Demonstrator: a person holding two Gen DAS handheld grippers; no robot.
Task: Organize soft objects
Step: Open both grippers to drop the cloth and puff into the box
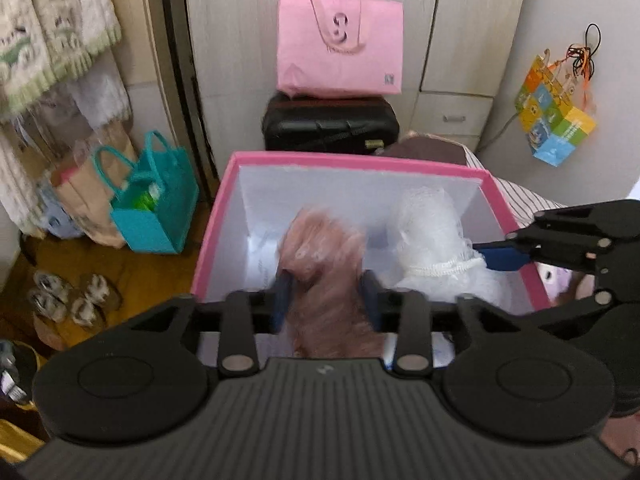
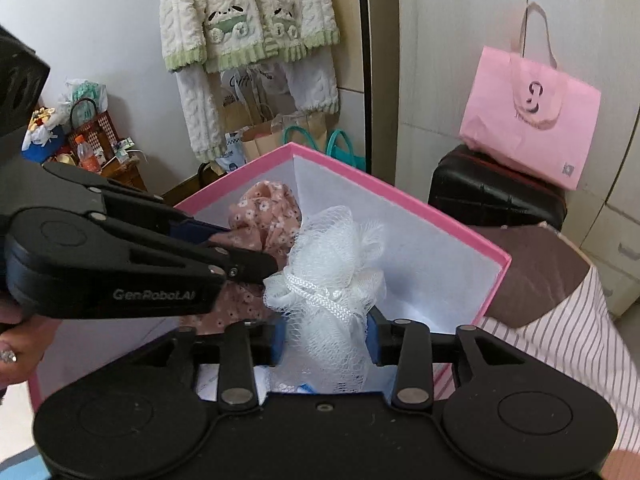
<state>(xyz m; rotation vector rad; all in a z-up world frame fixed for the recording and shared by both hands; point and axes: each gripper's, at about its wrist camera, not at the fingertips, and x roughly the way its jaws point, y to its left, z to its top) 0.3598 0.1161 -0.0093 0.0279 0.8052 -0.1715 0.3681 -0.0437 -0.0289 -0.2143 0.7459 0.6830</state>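
Both tools (image 1: 326, 300) (image 2: 326, 338) (jaws parted) straddle cloths over box (image 1: 360, 162)

A white mesh pouf (image 2: 332, 276) is being kept between the blue pads of the right gripper (image 2: 326, 338), inside the pink box (image 2: 404, 190). To its left, pink floral fabric (image 2: 266, 220) is being reached by the left gripper (image 2: 236, 248). Far right, a pink bag (image 2: 532, 120) is being supported by a black case (image 2: 496, 196).
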